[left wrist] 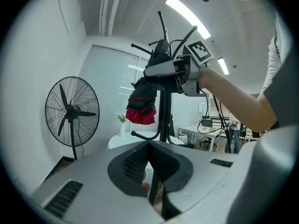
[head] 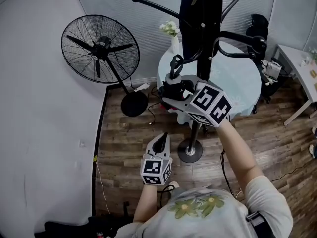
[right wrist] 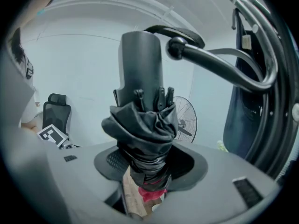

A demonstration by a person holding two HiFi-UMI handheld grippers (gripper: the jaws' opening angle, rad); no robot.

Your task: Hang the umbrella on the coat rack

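The folded umbrella [head: 174, 78] is black with a red lining [left wrist: 142, 113]. It stands upright in my right gripper [head: 172, 89], which is shut on its bunched fabric [right wrist: 142, 125]. Its thick black handle [right wrist: 140, 64] points up, and a strap loop [head: 177, 61] sits on top. The handle is just below and beside a ball-tipped hook arm [right wrist: 212, 62] of the black coat rack [head: 204, 33]. My left gripper [head: 161, 140] hangs lower and nearer to me. Its jaws are shut with nothing between them [left wrist: 149, 148], apart from the umbrella.
A dark garment [head: 190, 9] hangs on the rack, whose round base [head: 190, 152] stands on the wood floor. A pedestal fan [head: 99, 48] is at the left. Behind the rack are a round table [head: 245, 86] and a flower vase [head: 172, 33]. A white desk [head: 297, 58] is at the right.
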